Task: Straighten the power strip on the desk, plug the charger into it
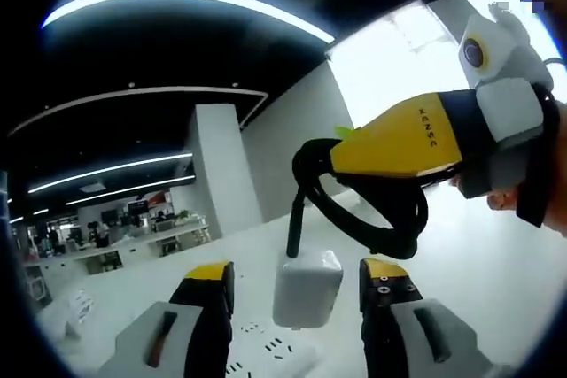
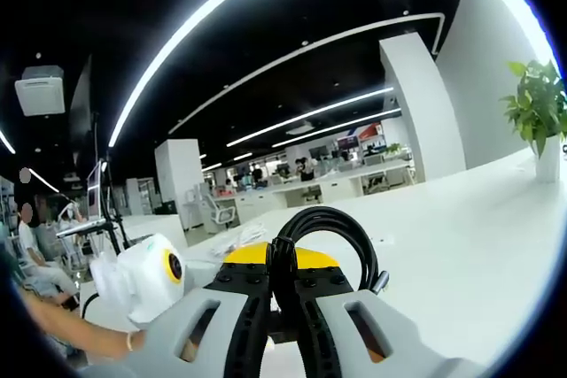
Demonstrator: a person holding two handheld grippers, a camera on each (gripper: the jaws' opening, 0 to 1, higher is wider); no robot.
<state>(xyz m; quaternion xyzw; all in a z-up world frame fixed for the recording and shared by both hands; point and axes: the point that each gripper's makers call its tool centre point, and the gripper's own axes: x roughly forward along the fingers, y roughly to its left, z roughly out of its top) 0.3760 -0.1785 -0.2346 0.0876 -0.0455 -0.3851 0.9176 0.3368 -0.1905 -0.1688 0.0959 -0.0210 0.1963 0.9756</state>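
My right tongs are clamped on the black cable, dangling the white charger just above the strip on the white surface. My left tongs stand apart, flanking the charger without touching it.

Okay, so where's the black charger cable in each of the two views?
Left gripper view: black cable looped right of centre, under the right gripper, rising from the white charger.
Right gripper view: cable coiled at bottom centre, pinched between that gripper's jaws.
Shared landmark: white desk.
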